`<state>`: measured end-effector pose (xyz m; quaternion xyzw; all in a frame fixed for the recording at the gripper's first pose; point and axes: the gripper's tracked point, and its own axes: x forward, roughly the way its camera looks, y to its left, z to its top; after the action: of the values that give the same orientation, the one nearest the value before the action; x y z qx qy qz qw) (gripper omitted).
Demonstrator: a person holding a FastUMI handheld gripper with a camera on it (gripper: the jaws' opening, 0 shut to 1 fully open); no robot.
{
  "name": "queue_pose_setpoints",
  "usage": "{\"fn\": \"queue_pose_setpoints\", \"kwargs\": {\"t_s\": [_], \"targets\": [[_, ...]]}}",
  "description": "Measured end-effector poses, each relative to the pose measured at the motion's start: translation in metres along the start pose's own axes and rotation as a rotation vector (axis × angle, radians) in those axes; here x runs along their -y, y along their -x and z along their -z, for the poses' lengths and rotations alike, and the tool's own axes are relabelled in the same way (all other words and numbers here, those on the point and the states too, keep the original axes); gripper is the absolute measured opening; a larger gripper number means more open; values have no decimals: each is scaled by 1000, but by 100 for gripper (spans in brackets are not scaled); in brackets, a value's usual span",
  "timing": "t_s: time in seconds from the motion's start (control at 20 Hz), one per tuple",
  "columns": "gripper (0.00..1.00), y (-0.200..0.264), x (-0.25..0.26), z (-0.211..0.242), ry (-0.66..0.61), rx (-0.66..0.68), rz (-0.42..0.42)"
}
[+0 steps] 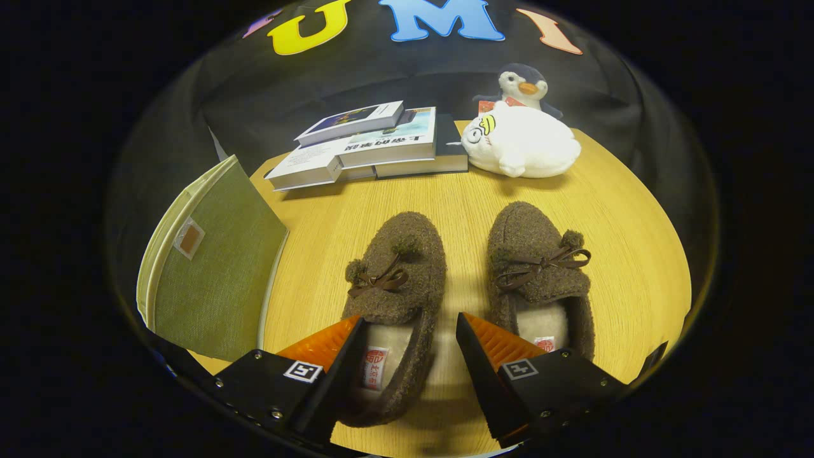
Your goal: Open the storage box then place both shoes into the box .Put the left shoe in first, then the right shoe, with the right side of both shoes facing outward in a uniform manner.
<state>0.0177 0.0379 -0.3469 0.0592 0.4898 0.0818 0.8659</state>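
Pale wood grain covers the one counter (623, 254), which carries everything here. One green fabric storage box (216, 273) stands at its left side, lid shut, its lower corner cut off behind the left finger. A stack of books (375, 146) lies at the far end; about four can be counted, though the lower ones overlap and are hard to separate. Beside them sit two plush toys: one white toy (521, 143) lying down, and one penguin (523, 83) half hidden behind it. Two brown fuzzy shoes lie side by side, toes pointing away: the left shoe (397, 273) and the right shoe (537, 267), heels partly covered by the fingers. The gripper (410, 356) has its jaws spread wide, holding nothing, straddling the left shoe's right wall.
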Motion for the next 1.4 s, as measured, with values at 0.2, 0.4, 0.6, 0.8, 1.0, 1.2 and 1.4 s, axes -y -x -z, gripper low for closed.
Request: {"fn": "queue_pose_setpoints", "kwargs": {"t_s": [0.2, 0.4, 0.6, 0.8, 1.0, 1.2, 1.4], "targets": [[71, -12, 5, 9, -19, -34, 6], [39, -12, 1, 10, -68, -57, -19], [7, -13, 7, 7, -172, -61, -8], [0, -4, 7, 2, -197, -63, -12], [0, 14, -3, -15, -276, -51, -52], [0, 41, -16, -40, -342, -18, -95], [0, 69, -37, -67, -361, 10, -128]]}}
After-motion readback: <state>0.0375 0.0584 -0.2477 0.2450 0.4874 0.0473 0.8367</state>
